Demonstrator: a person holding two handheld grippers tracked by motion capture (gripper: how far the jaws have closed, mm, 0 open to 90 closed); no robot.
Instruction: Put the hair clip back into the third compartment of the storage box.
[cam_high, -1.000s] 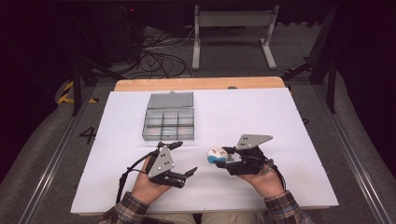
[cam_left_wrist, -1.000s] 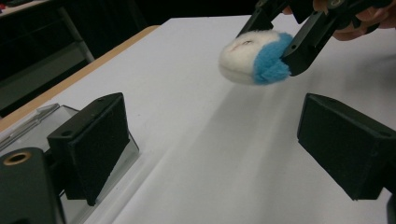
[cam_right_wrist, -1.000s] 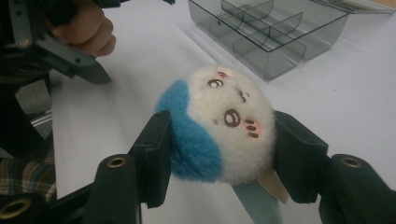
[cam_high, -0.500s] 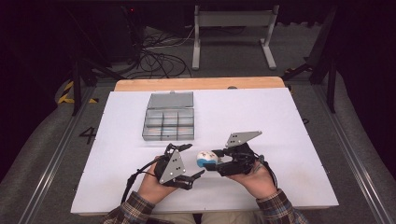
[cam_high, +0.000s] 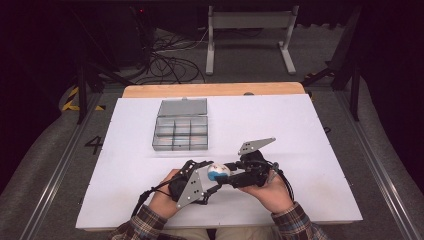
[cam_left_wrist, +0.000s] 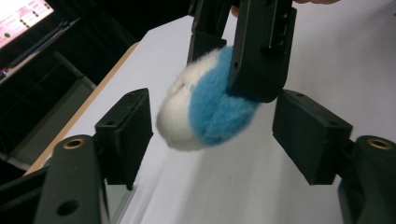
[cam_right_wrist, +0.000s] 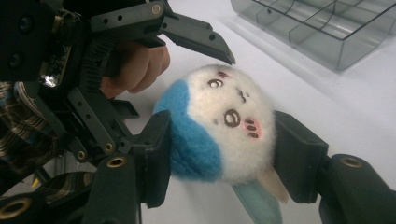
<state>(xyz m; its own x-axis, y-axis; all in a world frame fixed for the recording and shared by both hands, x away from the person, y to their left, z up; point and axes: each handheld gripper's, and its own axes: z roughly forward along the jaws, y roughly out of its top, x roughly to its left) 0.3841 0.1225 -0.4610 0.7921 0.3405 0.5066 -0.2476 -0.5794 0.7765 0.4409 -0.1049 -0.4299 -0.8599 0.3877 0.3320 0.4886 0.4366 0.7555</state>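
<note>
High view: both claws meet near the 6 o'clock edge of the white tabletop (cam_high: 310, 140). Right claw (cam_high: 226, 176) holds a small blue-and-white plush toy (cam_high: 218, 172) off the surface; left claw (cam_high: 209, 176) closes in on it from 9 o'clock. Clear compartment box (cam_high: 180, 132), lid open, sits at 11 o'clock from the toy, well apart.

Left claw view: left claw (cam_left_wrist: 212, 126) jaws have just been closing, now standing either side of the plush toy (cam_left_wrist: 205, 114) with gaps on both sides, not gripping. Right claw's jaw overlaps the toy from 12 o'clock.

Right claw view: right claw (cam_right_wrist: 223, 154) clamped on the plush toy (cam_right_wrist: 219, 126), pads pressing both sides, face side up. Compartment box (cam_right_wrist: 327, 28) at 1 o'clock. Left claw's jaw tip sits just above the toy at 11 o'clock.
</note>
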